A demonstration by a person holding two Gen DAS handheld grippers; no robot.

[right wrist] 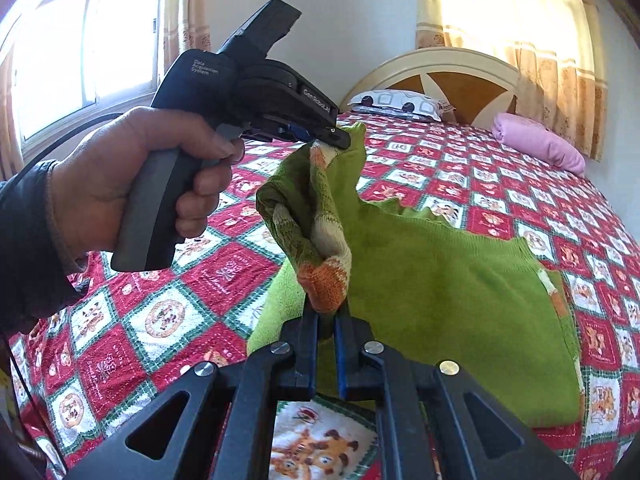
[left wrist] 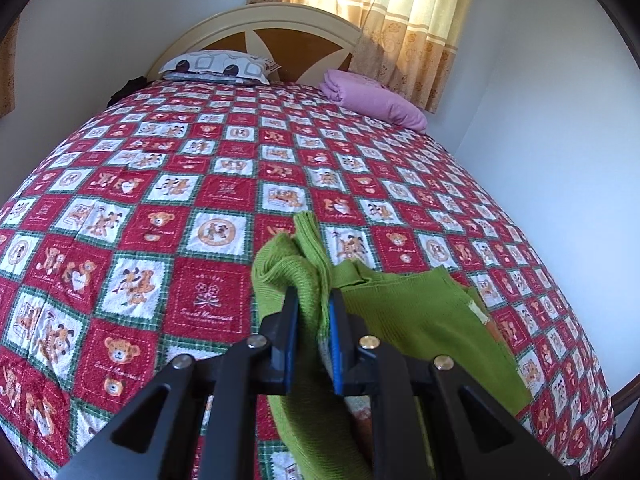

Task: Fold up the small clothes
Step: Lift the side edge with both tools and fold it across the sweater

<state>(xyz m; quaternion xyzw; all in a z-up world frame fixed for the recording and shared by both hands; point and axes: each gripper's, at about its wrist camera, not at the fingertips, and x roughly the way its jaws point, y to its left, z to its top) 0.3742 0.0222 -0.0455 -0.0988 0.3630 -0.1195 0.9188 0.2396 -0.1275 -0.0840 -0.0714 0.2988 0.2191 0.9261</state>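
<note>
A small green knitted sweater (right wrist: 432,280) with orange, white and green patterned trim lies partly on the red patchwork bedspread (right wrist: 480,184). My left gripper (left wrist: 314,300) is shut on a bunched green part of the sweater (left wrist: 420,312) and holds it above the bed; it also shows in the right wrist view (right wrist: 340,138), held by a hand. My right gripper (right wrist: 327,314) is shut on the sweater's patterned orange edge (right wrist: 326,280) and lifts it. The rest of the sweater drapes to the right on the bed.
A patterned pillow (left wrist: 218,66) lies by the headboard (left wrist: 280,20), and a folded pink blanket (left wrist: 376,98) lies at the far right of the bed. Curtains (left wrist: 400,12) hang behind. A wall runs along the bed's right side. A window (right wrist: 80,40) is to the left.
</note>
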